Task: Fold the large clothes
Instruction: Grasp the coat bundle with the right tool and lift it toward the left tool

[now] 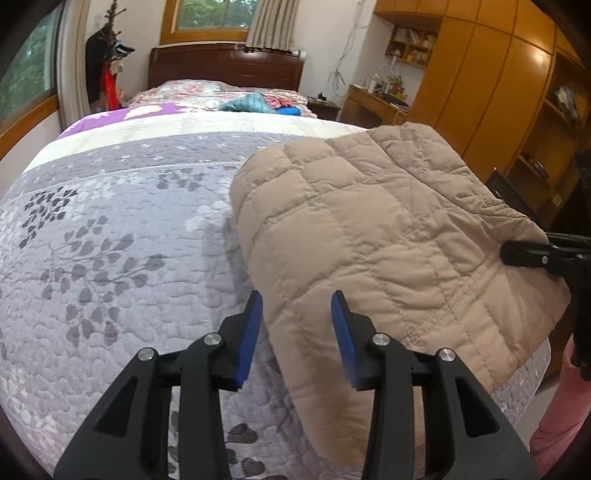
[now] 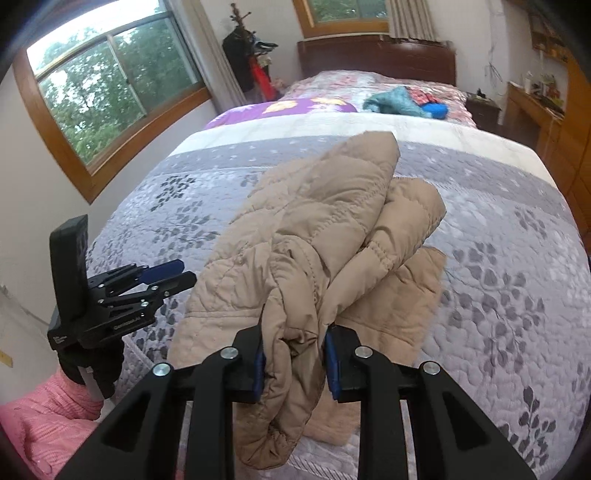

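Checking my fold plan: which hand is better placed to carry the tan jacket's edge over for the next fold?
Probably the right. The right gripper is clamped on a bunched fold of the tan quilted jacket, lifted off the bedspread. The left gripper holds nothing, its fingers apart over the jacket's edge.

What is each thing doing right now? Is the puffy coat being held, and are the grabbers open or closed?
Beige quilted puffy coat: bunched, one fold pinched and lifted, the rest lying on the bed.
Right gripper: shut on the coat.
Left gripper: open, holding nothing.
Grey leaf-patterned bedspread: spread flat.
Far window's striped curtain: drawn aside.
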Motion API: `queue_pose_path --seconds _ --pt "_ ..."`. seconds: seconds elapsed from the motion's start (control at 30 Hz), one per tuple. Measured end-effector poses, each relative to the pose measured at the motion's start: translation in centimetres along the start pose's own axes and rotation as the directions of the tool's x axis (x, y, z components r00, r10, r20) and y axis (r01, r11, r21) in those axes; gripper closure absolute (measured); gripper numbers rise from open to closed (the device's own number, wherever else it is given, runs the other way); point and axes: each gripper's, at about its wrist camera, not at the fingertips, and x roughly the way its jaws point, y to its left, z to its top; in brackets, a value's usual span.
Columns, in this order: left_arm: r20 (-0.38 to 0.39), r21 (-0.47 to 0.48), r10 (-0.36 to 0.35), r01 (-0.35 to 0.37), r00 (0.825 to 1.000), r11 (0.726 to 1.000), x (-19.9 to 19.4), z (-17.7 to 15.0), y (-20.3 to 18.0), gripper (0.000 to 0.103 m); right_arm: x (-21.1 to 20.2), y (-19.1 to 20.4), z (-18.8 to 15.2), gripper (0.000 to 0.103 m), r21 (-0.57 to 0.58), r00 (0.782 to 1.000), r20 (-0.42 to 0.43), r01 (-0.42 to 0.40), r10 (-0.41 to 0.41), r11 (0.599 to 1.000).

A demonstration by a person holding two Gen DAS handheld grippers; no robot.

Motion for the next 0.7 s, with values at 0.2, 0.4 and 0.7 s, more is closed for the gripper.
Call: queue_pose_path --seconds 0.2,0.4,0.7 --pt "-0.017 0.034 -0.006 0.006 1.0 0.999 1.4 -0.1 -1.2 0.064 1.3 -2.6 -1.7 0.078 0.057 1.0 -0.024 0.003 -0.002 0.998" --pt "-0.052 0.067 -0.009 0.013 0.999 0.998 3.1 -0.6 -1.8 0.064 3.3 -5.3 -4.1 0.078 0.127 0.998 -0.055 -0.013 0.02 0.992" --pt "-0.086 0.101 0.009 0.0 0.996 0.995 5.2 -1.9 -2.3 0.057 6.3 -8.1 -7.8 0.073 0.221 0.995 -0.072 -0.048 0.065 0.974"
